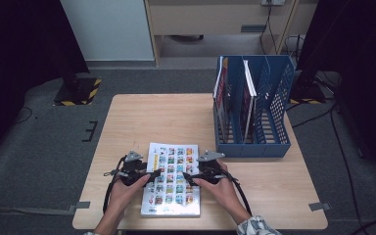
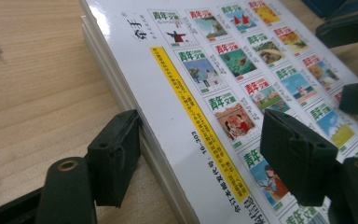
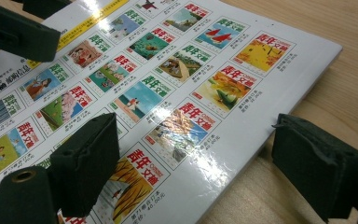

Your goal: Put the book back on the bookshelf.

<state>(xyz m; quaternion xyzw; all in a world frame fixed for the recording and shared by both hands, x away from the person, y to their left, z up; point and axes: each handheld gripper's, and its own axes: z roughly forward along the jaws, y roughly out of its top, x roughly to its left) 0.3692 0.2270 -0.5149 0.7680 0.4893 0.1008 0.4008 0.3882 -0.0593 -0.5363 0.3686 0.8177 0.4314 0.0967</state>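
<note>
The left gripper (image 1: pixel 152 175) straddles the left edge of a glossy white magazine printed with a grid of small colourful cover pictures (image 1: pixel 172 179): in the left gripper view 1 black jaw sits on the bare table just outside that edge (close against the page block), the other hovers over the printed cover, and neither pad presses on the paper, so the jaws stand apart. A yellow printed stripe (image 2: pixel 196 119) runs between them along the cover.

The right gripper (image 1: pixel 190 177) does the same at the opposite edge, jaws apart, 1 above the pictures and 1 over the wood just beside the magazine's rim, nothing clamped. Each gripper's jaw tips show at the far edge of the other's view.

The magazine lies flat between the 2 grippers on the light wooden table (image 1: pixel 142 117). Farther out, beyond the right gripper, stands a blue perforated plastic file rack (image 1: pixel 269 105) holding 2 upright magazines (image 1: pixel 247 98).
</note>
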